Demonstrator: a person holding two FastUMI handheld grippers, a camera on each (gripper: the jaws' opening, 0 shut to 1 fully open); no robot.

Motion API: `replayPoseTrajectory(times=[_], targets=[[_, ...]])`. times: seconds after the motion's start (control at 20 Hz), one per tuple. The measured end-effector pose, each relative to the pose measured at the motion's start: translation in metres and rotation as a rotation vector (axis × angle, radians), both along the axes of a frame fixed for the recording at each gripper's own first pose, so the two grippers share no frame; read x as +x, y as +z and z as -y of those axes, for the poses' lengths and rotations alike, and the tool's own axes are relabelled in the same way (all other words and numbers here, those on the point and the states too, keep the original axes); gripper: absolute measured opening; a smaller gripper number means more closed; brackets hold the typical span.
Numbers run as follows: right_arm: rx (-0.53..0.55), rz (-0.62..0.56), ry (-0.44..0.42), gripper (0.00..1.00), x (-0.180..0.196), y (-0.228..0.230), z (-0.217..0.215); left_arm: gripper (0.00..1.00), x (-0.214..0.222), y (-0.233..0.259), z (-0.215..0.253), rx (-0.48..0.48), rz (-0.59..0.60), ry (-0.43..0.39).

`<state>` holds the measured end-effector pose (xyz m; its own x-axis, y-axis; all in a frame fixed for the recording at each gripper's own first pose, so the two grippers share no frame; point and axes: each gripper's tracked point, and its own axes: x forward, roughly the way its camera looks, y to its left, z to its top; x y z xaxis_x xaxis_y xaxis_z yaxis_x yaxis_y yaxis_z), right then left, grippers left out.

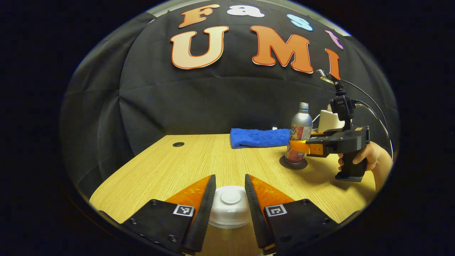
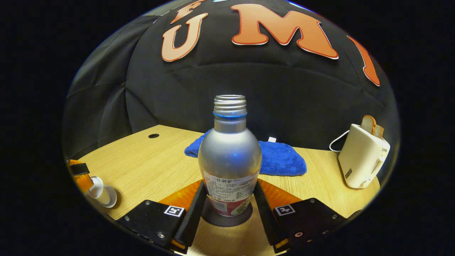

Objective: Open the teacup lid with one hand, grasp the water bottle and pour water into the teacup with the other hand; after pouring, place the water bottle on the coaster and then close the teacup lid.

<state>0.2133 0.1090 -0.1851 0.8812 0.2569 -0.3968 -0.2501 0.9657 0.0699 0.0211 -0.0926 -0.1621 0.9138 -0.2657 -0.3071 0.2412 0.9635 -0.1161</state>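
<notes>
White porcelain, the teacup lid (image 1: 230, 199), is seen in the left gripper view between the spread fingers of the left gripper (image 1: 230, 209); contact cannot be confirmed. The teacup (image 1: 229, 217) is set on the table (image 1: 170, 167), well apart from the bottle (image 1: 299, 137), probably so each hand has working room.

In the right gripper view, the bottle is flanked low by the right gripper (image 2: 230, 206), whether pressed cannot be told. The bottle stands uncapped on the coaster (image 2: 227, 219), with the towel (image 2: 284, 160) behind and the toaster (image 2: 362, 160) beside it.

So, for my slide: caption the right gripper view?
Gripper straddling bottle on coaster; towel, toaster behind.
</notes>
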Motion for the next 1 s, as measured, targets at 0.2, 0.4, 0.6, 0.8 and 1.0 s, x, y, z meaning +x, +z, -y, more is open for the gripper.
replayPoseTrajectory(times=[0.2, 0.4, 0.6, 0.8, 1.0], targets=[[0.013, -0.025, -0.023, 0.8, -0.001, -0.002, 0.004, 0.67, 0.001, 0.013, 0.0, -0.008, 0.037, 0.009], [0.035, -0.035, -0.021, 0.87, -0.008, 0.011, 0.009, 0.81, 0.001, 0.03, -0.001, -0.015, 0.077, 0.031], [0.032, -0.015, -0.019, 0.95, -0.033, 0.031, 0.019, 0.79, 0.003, 0.047, -0.004, -0.026, 0.107, 0.065], [0.01, 0.072, -0.038, 0.95, -0.064, 0.06, 0.033, 0.78, 0.004, 0.071, -0.004, -0.034, 0.146, 0.08], [-0.015, 0.181, -0.048, 0.95, -0.095, 0.093, 0.039, 0.89, 0.0, 0.093, 0.002, -0.043, 0.182, 0.09]])
